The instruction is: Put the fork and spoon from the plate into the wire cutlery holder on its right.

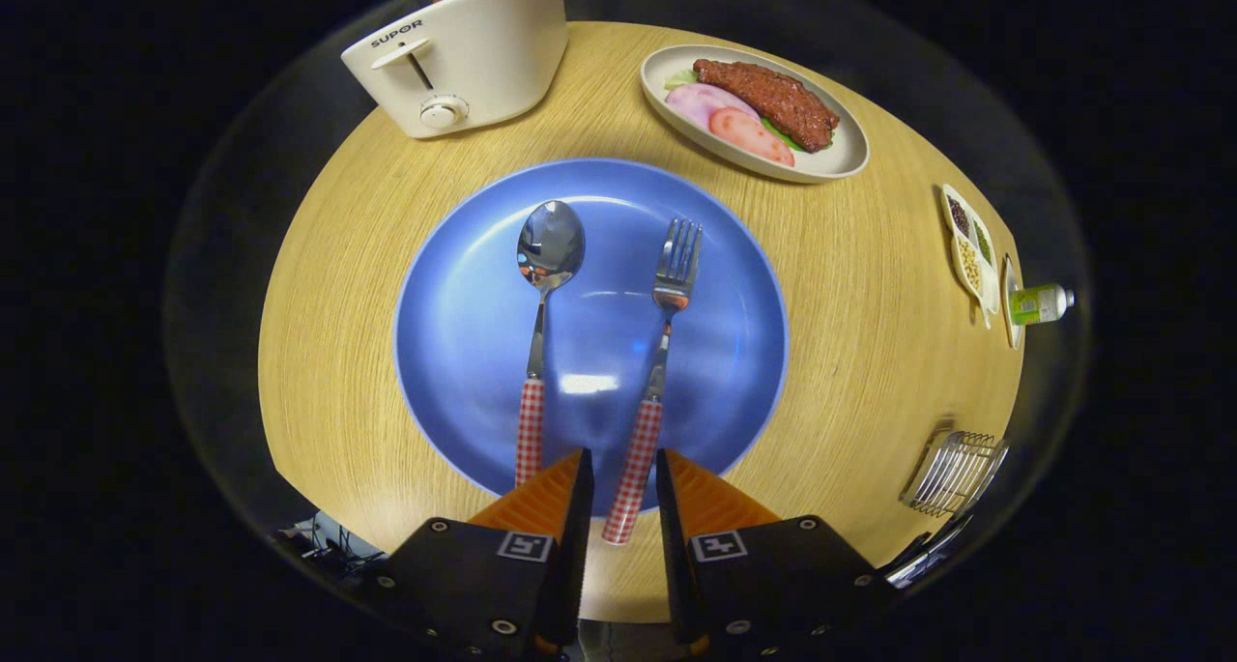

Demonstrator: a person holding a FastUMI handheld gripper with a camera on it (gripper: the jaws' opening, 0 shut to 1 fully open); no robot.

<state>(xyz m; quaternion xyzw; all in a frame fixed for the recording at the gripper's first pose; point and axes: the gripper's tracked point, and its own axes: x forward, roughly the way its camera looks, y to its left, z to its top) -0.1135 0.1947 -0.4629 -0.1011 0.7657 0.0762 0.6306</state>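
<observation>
Apart, the fingers (623,474) straddle the checked red-and-white handle of the steel fork (655,372) on the round blue plate (454,353), so closing off-centre could nudge it into the matching spoon (537,333) just beside it.

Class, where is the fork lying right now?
In the gripper view the fork lies on the blue plate, right of the spoon, its checked handle end reaching between the open tongs.
</observation>
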